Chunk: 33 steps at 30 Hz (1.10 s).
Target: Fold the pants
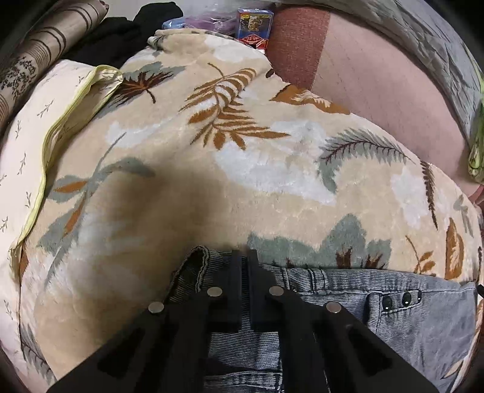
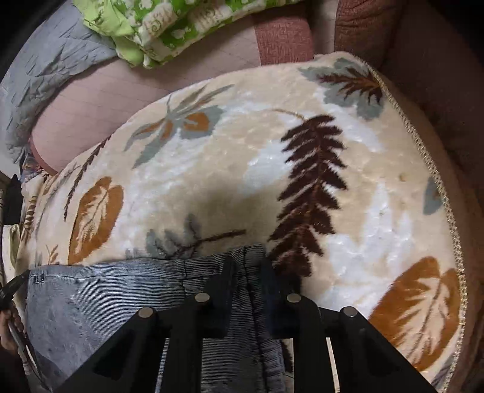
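Grey-blue corduroy pants [image 1: 408, 317] lie on a beige leaf-pattern blanket [image 1: 211, 181], waistband edge toward the far side. My left gripper [image 1: 244, 257] is shut on the pants' left corner, its black fingers pinching the fabric edge. In the right wrist view the same pants [image 2: 106, 302] stretch to the left. My right gripper [image 2: 248, 263] has its fingers on either side of the pants' right corner, closed on the fabric. The blanket [image 2: 211, 169] lies beyond it.
A cream pillow [image 1: 36, 145] lies at left, a blue box [image 1: 254, 27] and dark clothes [image 1: 121, 33] at the back. A pink sofa seat [image 1: 378, 90] and grey quilt [image 2: 45, 69] lie behind. A green floral cloth [image 2: 157, 27] is at the far back.
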Tool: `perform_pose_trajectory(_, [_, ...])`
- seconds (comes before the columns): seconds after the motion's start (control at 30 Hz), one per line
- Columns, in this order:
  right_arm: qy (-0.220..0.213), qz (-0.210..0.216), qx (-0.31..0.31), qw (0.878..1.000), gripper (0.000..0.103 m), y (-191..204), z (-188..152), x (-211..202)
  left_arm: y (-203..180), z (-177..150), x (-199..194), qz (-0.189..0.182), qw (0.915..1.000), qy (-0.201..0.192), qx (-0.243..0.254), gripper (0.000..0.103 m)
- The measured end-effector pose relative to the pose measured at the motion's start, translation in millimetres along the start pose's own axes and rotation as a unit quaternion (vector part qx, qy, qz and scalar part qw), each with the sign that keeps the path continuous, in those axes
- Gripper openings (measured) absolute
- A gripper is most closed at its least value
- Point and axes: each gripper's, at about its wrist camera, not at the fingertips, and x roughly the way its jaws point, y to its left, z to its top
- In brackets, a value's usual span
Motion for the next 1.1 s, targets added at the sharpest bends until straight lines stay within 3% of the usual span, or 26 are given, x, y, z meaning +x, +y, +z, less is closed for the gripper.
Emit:
perform_pose_trajectory(0.03, [-0.007,-0.006,0.001,1.000,0.020,-0.8,1.7,-3.2,1.9,0.6,-0.4,-0.005,1.0000,0.001,0.000,0.005])
perform_pose_trajectory(0.1, [-0.010,-0.011,0.004,1.000,0.059,-1.6,5.4,-2.0,6.6,2.2,-0.1,-0.016,0.9998,-0.004,-0.010,0.011])
perform_pose_trajectory(0.13, [-0.011,-0.002,0.009,1.000,0.085,-1.3,5.6,1.1,8.2,2.8,1.5,-0.023,0.9996,-0.004,-0.015,0.018])
perform_pose_trajectory(0.2, [0.025,0.016,0.002,1.000,0.075,7.1,3.2,19.1,3.1,3.0,2.0,-0.021,0.9997,-0.012,-0.002,0.020])
perform_pose_trajectory(0.23, [0.029,-0.002,-0.009,1.000,0.059,13.4,0.5,26.1,-3.6,2.9,3.1,-0.004,0.9997,-0.013,0.018,0.018])
perform_pose_trajectory(0.3, [0.022,-0.008,-0.012,1.000,0.041,16.7,0.5,25.0,-11.0,2.2,4.3,0.013,0.9992,-0.009,0.036,0.002])
perform_pose_trajectory(0.33, [0.022,0.004,-0.009,1.000,0.021,16.8,1.5,22.2,-12.1,2.4,2.7,0.016,0.9991,-0.009,0.038,0.001])
perform_pose_trajectory(0.5, [-0.022,0.009,-0.010,1.000,0.019,19.9,-3.6,-17.6,-6.0,2.6,-30.8,-0.004,0.9991,-0.036,0.022,0.001])
perform_pose_trajectory(0.63, [-0.068,0.028,-0.007,0.997,0.020,21.5,-19.2,-70.3,-0.1,-9.7,-97.9,-0.037,0.9954,-0.086,0.021,0.001])
perform_pose_trajectory(0.77, [-0.120,0.054,0.003,0.991,0.020,13.2,-49.7,-137.3,12.8,-46.6,-175.4,-0.063,0.9877,-0.140,0.029,0.001])
perform_pose_trajectory(0.93, [-0.167,0.076,-0.005,0.983,0.020,-5.3,-123.8,-206.1,46.0,-127.2,-249.7,-0.072,0.9790,-0.189,0.021,0.000])
perform_pose_trajectory(1.1, [-0.135,0.098,0.003,0.986,0.024,-28.2,-241.3,-202.5,90.9,-217.3,-244.3,-0.052,0.9878,-0.146,0.008,0.000])
